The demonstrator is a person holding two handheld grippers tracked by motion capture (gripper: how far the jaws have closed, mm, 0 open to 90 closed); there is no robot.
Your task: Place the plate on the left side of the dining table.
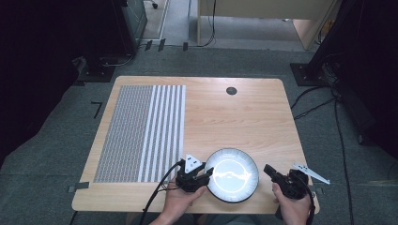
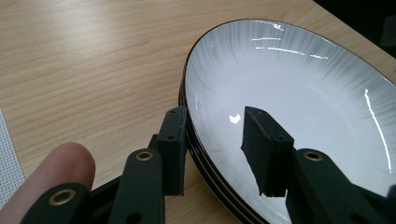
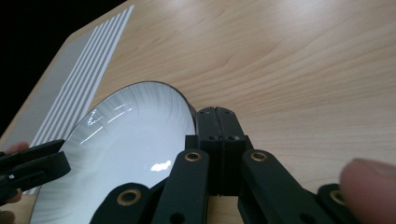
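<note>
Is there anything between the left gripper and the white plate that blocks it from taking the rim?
No, nothing visible is in the way. The left gripper already straddles the rim of the plate: one jaw outside on the table side, the other over the white inside. The jaws are apart, not yet pressing the rim.

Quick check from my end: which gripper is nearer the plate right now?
Left. The left gripper straddles the plate rim, one jaw outside and one over the white inside. The right gripper, jaws shut, sits just off the plate's opposite edge, over bare table.
</note>
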